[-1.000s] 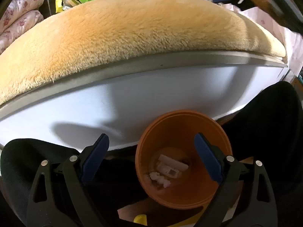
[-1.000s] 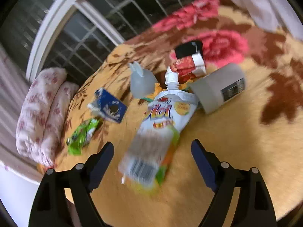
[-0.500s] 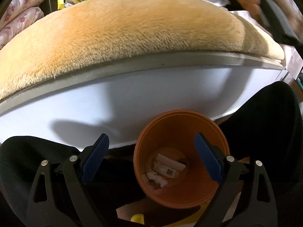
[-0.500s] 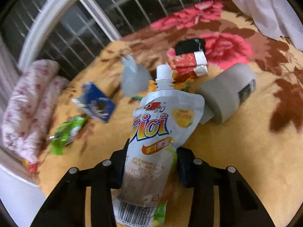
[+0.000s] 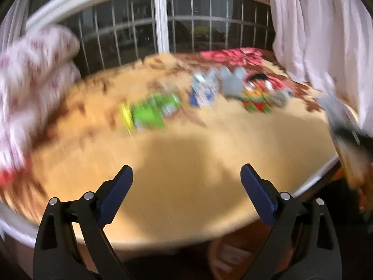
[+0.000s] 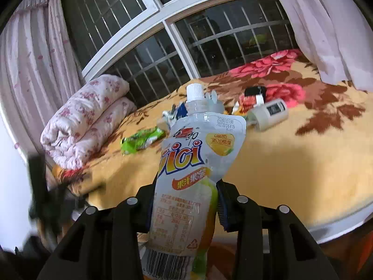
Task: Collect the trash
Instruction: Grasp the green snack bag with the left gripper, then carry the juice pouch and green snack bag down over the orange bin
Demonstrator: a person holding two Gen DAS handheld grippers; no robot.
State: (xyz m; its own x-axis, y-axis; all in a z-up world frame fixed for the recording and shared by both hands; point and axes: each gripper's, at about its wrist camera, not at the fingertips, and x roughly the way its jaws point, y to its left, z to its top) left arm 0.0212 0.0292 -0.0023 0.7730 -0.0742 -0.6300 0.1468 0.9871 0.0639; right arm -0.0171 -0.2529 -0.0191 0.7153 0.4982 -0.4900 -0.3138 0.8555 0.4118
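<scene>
My right gripper (image 6: 185, 200) is shut on a white jelly drink pouch (image 6: 195, 163) with a screw cap and holds it upright above the bed's near edge. On the yellow flowered blanket (image 6: 279, 163) lie a green wrapper (image 6: 142, 140), a blue carton (image 6: 180, 112), a red and black packet (image 6: 253, 96) and a grey roll (image 6: 270, 114). My left gripper (image 5: 186, 193) is open and empty above the blanket's near edge. Its view is blurred; the green wrapper (image 5: 151, 112), the blue carton (image 5: 202, 93) and a red packet (image 5: 258, 95) show farther back.
A folded flowered quilt (image 6: 86, 119) lies at the bed's left end by the barred window (image 6: 209, 46). Pink curtains (image 6: 326, 23) hang at the right. The orange bin's rim (image 5: 233, 254) shows blurred below the bed edge (image 5: 163, 242).
The right gripper closed on the pouch and lifted it off the blanket. The left gripper swung up from over the orange bin and now looks across the bed top.
</scene>
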